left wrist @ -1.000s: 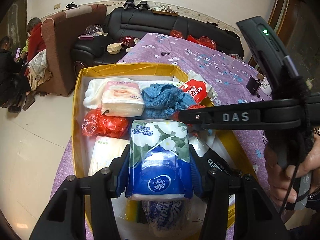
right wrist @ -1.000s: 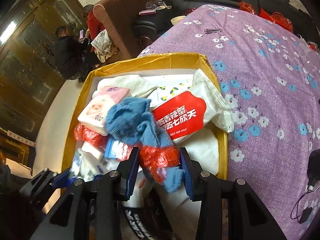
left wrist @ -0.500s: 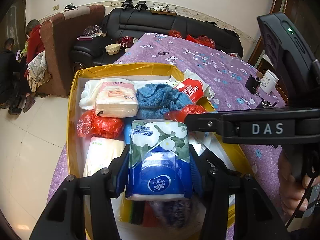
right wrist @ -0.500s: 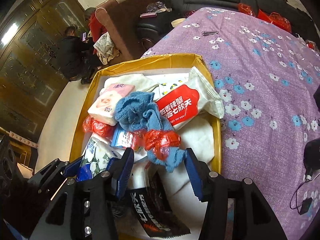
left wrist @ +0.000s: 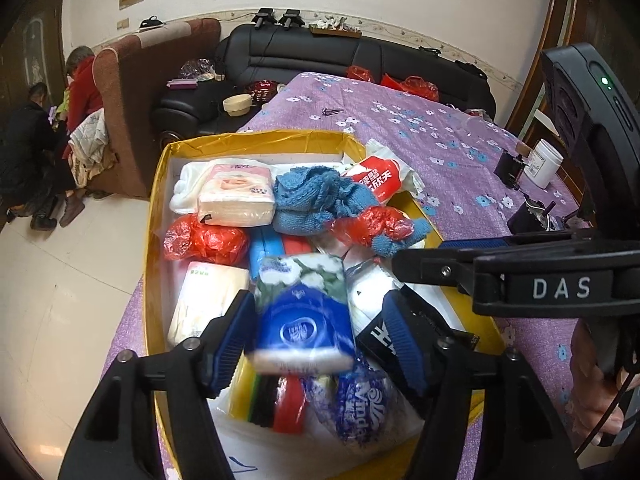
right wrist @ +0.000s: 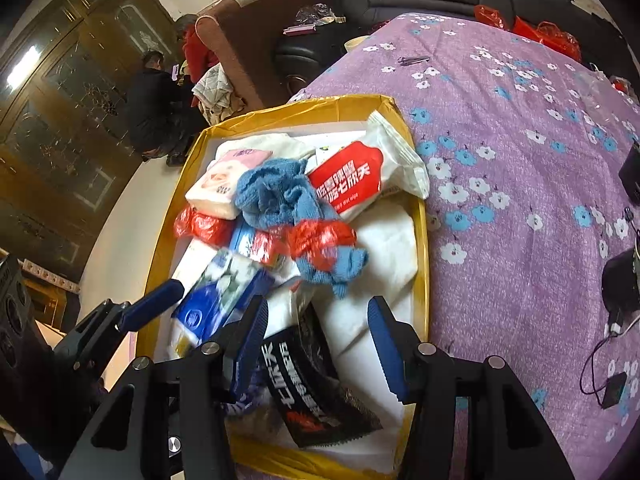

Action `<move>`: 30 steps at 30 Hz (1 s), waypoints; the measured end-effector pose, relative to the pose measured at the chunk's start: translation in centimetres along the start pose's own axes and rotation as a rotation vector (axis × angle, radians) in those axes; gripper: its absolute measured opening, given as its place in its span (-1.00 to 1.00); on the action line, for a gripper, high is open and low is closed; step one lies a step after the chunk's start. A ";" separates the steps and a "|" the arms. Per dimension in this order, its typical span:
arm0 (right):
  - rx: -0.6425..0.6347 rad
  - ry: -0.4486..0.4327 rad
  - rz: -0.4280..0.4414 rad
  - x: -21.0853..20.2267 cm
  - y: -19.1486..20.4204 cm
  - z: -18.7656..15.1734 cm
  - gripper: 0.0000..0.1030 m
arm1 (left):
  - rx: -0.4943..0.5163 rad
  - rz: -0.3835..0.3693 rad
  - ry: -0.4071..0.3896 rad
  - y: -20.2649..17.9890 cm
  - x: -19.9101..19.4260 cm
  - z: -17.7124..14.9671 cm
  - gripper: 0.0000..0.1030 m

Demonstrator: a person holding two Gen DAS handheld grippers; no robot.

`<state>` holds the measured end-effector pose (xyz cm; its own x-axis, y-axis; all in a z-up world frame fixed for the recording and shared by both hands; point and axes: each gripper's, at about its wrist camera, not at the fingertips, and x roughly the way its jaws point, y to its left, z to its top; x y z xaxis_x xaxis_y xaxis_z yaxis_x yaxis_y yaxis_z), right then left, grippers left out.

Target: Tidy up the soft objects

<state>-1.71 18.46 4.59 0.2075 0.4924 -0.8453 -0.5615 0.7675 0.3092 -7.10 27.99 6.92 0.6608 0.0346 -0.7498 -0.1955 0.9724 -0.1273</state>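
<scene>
Yellow box (left wrist: 158, 216) on the floral cloth (right wrist: 520, 160) was crowded with tissue packs; the left gripper (left wrist: 320, 334), jaws just widened, released the blurred blue tissue pack (left wrist: 304, 316). The right gripper (right wrist: 316, 336) hung open, having freed the blue knit (right wrist: 276, 196).

A yellow box (right wrist: 421, 240) packed w/ soft goods leaves almost no bare floor inside. Far end: pink tissue pack (left wrist: 236, 194), blue knit cloth (left wrist: 320, 196) and red-and-white wipes pack (right wrist: 352, 180) crowd wall to wall. Near end: blue tissue pack (left wrist: 304, 316) and a black packet (right wrist: 312, 384) fill the gap betw. both grippers. Right of the box, the purple floral tablecloth (right wrist: 520, 152) lies wide open; small black devices (right wrist: 620, 284) and cables sit at its right edge.
</scene>
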 end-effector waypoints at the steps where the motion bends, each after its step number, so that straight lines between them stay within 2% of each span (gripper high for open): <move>1: -0.002 0.000 0.000 -0.1 -0.1 -0.2 0.10 | -0.001 0.003 0.000 -0.2 -0.1 -0.1 0.32; 21: 0.002 -0.016 0.040 -4.1 -3.9 -4.7 0.19 | -0.021 0.120 -0.017 -4.5 -1.8 -2.2 0.66; 30: -0.015 0.001 0.045 -4.9 -4.9 -6.7 0.20 | -0.034 0.174 -0.016 -5.8 -2.2 -3.3 0.68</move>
<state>-5.32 9.54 4.33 0.1809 0.5259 -0.8311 -0.5822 0.7383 0.3405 -9.82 21.54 7.14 0.6259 0.2053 -0.7524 -0.3322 0.9430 -0.0190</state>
